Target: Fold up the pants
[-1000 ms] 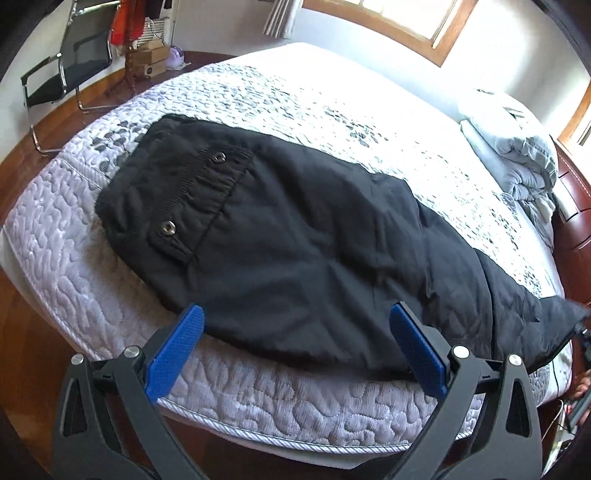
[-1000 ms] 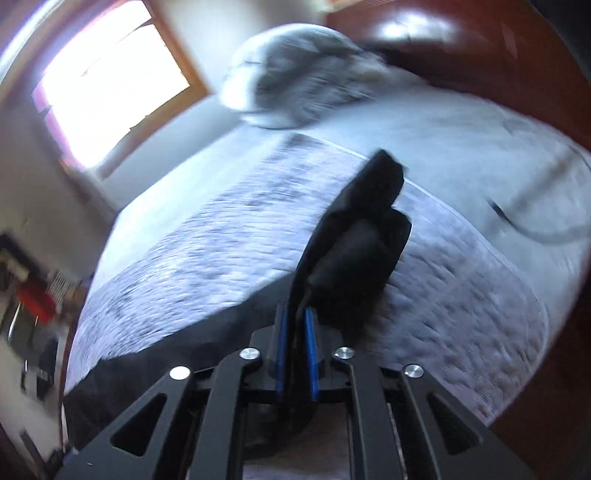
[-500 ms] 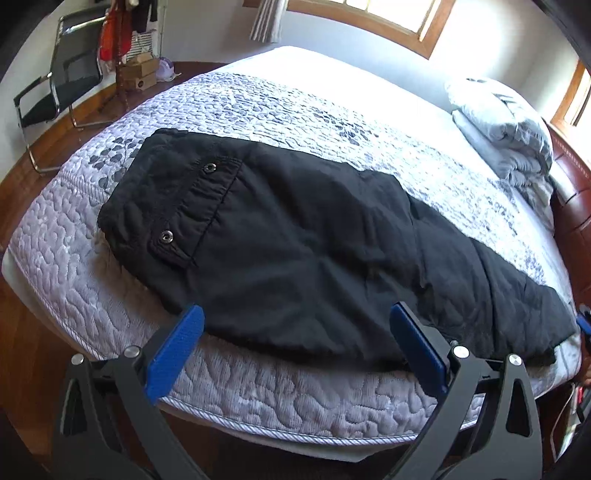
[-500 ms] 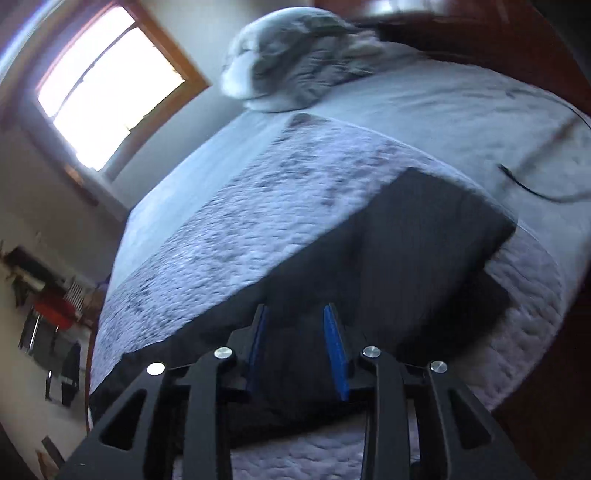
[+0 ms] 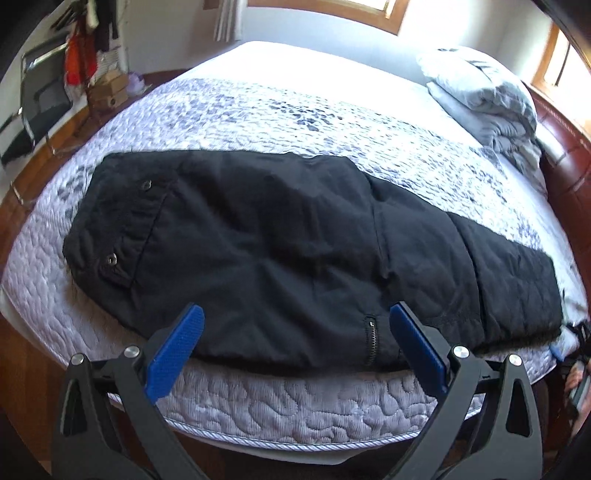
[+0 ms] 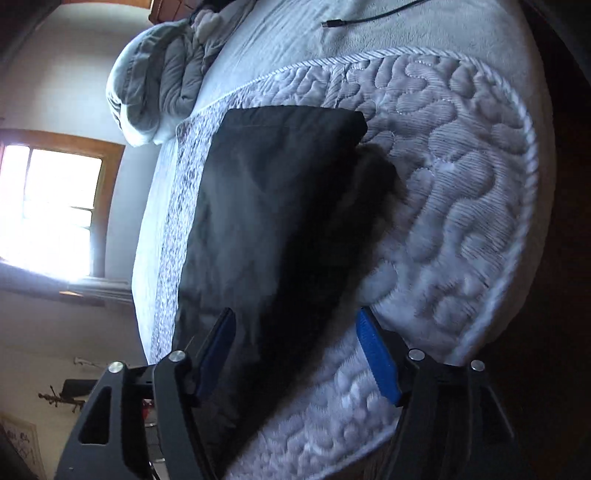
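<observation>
The black pants (image 5: 280,254) are seen laid flat along the near edge of the bed (image 5: 295,410), stretched from the left of the frame to the lower right in the left wrist view. The waist end with two metal snaps is placed at the left, and a short zipper (image 5: 370,341) is seen near the lower middle, just beside the right blue pad. The leg end is folded back on itself toward the right, where a quilted lining is shown.

The left tool (image 5: 295,343) is held with its jaws spread wide above the near hem; nothing is pinched between the blue pads, and whether the fabric is touched cannot be told.

In the right wrist view the pants (image 6: 273,229) are seen as a dark panel running from the lower centre up to the middle of the frame, lying on the quilted mattress cover (image 6: 454,206). The right tool (image 6: 295,350) has just been opening and its jaws stand apart, with the cloth passing between the pads but not pressed by them.

A rumpled grey duvet (image 5: 484,99) is piled at the upper right of the left view, and a cable (image 6: 369,16) is seen at the top of the right view. A window (image 6: 48,206) is shown at the left of that view.
</observation>
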The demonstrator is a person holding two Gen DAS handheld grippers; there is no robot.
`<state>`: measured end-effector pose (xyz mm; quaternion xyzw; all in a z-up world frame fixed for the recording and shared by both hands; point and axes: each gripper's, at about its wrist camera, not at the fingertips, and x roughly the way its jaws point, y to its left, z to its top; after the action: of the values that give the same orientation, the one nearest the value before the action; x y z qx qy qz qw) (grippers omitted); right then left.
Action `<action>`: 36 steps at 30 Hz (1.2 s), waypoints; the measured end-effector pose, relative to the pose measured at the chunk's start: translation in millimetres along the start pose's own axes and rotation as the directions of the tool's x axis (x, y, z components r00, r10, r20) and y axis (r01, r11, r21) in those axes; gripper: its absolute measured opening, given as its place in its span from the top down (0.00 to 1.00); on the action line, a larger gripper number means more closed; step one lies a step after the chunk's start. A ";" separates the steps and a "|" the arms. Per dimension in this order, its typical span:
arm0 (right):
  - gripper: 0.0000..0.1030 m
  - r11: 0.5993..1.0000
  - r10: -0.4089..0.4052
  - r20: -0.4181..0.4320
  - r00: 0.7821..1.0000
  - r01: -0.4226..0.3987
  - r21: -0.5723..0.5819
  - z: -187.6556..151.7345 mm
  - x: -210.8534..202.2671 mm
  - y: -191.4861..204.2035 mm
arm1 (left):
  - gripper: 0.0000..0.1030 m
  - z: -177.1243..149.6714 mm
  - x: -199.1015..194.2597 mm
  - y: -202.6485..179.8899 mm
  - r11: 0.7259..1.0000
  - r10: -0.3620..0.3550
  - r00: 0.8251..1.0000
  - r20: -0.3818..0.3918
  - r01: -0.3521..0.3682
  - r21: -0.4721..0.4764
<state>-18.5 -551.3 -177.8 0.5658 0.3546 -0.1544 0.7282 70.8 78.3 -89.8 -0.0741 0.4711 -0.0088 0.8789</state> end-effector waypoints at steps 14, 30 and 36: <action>0.82 0.989 0.134 0.102 0.986 -0.139 0.042 26.4 30.5 11.7 | 0.03 1.4 2.7 -16.4 0.997 0.046 0.999 -0.029 -0.044 0.070; 0.91 0.761 0.191 0.072 0.979 -0.101 -0.641 -63.6 -11.6 196.8 | 0.03 -6.6 3.4 -11.2 1.000 -0.010 1.000 -0.029 0.011 0.020; 0.91 0.523 0.073 -0.041 0.997 -0.073 -0.849 -156.8 29.1 255.1 | 0.03 -11.1 -2.8 3.6 0.999 -0.019 1.000 -0.015 0.019 -0.029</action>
<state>108.1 -320.2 -32.6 0.1543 0.3610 0.0682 0.9172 59.8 80.7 -94.1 -0.0909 0.4770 -0.0109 0.8741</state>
